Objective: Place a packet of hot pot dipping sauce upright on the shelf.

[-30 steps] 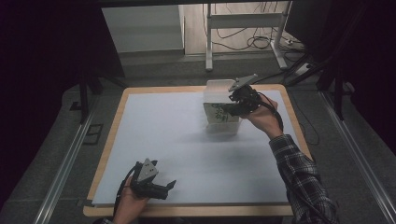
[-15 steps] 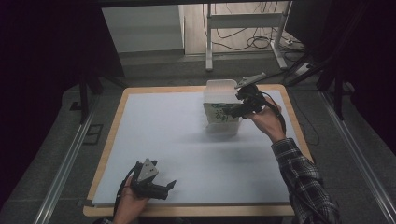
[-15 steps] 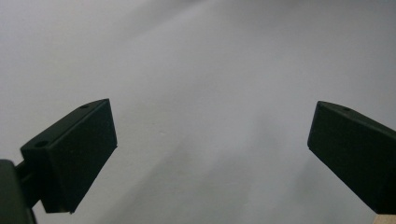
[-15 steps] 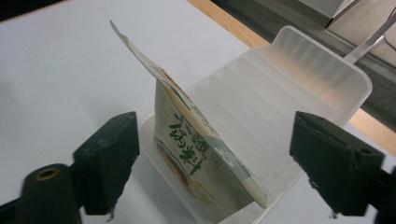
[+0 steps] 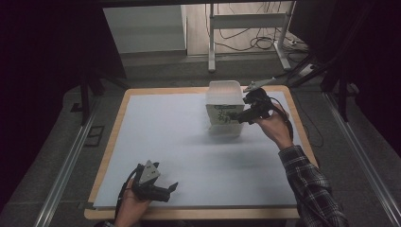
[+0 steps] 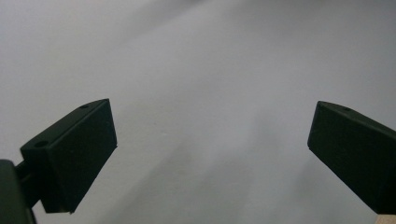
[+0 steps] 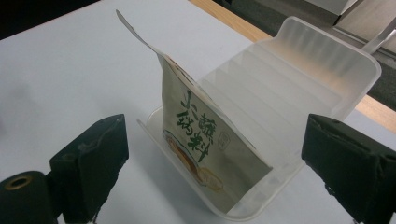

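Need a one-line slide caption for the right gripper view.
Open right claw facing a printed packet standing in a translucent bin.

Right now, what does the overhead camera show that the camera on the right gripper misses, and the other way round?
The high view takes in the person's left gripper resting open at the near edge of the table, plus the floor and cables beyond. The right gripper view gives the close detail: the packet stands leaning at the near end of the ribbed, translucent bin, green characters and a food picture on its face. Both show the right gripper, whose jaws have just been opening, apart from the packet and not pressing it.
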A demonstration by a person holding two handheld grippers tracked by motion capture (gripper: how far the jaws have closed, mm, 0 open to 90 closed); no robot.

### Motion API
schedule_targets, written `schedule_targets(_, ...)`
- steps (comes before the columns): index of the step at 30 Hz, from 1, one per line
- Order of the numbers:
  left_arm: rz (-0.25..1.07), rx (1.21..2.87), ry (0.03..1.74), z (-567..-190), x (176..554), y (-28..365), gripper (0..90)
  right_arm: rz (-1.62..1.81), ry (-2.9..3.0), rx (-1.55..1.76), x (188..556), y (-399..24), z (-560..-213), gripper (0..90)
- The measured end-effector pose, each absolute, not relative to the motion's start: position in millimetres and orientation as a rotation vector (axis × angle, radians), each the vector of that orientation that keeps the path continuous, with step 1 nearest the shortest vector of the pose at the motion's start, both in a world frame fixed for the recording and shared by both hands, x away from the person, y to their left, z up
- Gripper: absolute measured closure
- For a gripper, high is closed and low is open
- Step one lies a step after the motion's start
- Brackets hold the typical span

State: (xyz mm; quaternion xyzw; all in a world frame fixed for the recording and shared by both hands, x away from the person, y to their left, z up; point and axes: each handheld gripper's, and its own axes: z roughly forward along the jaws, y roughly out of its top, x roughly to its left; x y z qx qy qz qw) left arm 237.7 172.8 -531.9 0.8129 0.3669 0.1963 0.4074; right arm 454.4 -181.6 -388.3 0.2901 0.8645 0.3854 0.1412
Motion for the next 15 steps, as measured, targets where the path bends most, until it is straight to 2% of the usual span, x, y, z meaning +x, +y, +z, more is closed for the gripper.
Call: schedule_targets(15, 0.496, 2.053, 0.926, -532, 238, 173, 1.3, 1.148, 2.472, 0.858, 444, -193, -391, 4.7)
